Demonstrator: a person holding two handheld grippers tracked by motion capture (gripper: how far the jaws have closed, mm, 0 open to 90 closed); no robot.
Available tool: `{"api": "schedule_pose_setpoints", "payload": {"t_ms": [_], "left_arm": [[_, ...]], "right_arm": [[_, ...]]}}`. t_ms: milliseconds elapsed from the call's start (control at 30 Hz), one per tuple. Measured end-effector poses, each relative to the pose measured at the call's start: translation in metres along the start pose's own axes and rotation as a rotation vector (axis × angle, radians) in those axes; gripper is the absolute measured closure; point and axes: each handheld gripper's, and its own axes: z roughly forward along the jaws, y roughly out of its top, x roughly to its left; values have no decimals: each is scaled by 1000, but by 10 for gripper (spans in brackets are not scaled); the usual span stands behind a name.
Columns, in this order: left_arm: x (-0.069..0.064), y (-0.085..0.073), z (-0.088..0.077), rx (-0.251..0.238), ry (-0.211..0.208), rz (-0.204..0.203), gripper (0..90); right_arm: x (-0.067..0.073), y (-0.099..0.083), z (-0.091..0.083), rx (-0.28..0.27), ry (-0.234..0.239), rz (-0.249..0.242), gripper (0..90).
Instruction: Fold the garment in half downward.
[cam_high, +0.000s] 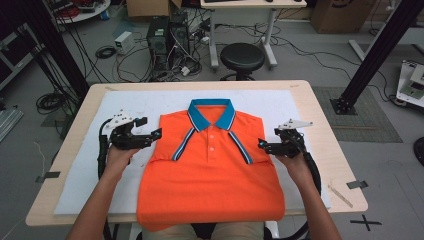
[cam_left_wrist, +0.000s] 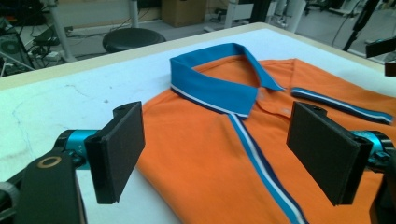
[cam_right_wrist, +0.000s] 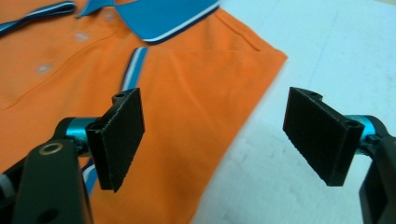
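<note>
Two hand-held grippers flank an orange polo shirt (cam_high: 210, 170) with a blue collar (cam_high: 211, 111), folded with its sleeves tucked in, lying front-up on a white mat (cam_high: 310, 107) across a wooden table (cam_high: 330, 150). At the shirt's left edge the left gripper (cam_high: 152, 135) has its jaws spread wide with nothing between them; at the right edge the right gripper (cam_high: 262, 145) is just as wide and empty. Neither presses on the fabric.
</note>
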Motion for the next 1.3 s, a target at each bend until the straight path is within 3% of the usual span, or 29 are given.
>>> {"api": "schedule_pose_setpoints", "payload": {"t_ms": [100, 167, 300, 467, 600, 667, 733, 833, 1000, 1167, 1300], "left_arm": [[9, 3, 10, 28, 1, -8, 190], [14, 2, 15, 16, 13, -25, 190], [27, -1, 28, 84, 24, -70, 190], [37, 1, 44, 141, 18, -85, 191], [46, 0, 60, 205, 51, -102, 193], [46, -5, 66, 211, 75, -110, 205], [46, -8, 71, 232, 90, -93, 224], [48, -13, 77, 251, 124, -93, 261], [53, -20, 81, 280, 177, -124, 324], [53, -19, 83, 292, 201, -122, 387], [51, -18, 87, 325, 209, -96, 491]], "right_arm": [[-7, 9, 8, 15, -2, 1, 211], [-10, 14, 13, 22, -3, 4, 214], [-13, 25, 23, 35, -9, -2, 257], [-20, 34, 38, 66, -26, 19, 283], [-28, 37, 52, 96, -40, 45, 332], [-31, 38, 59, 117, -47, 64, 361], [-33, 38, 65, 120, -41, 85, 389], [-33, 38, 74, 131, -65, 86, 416], [-36, 38, 83, 151, -84, 114, 473], [-36, 39, 91, 183, -90, 128, 560], [-36, 39, 91, 176, -68, 137, 696]]}}
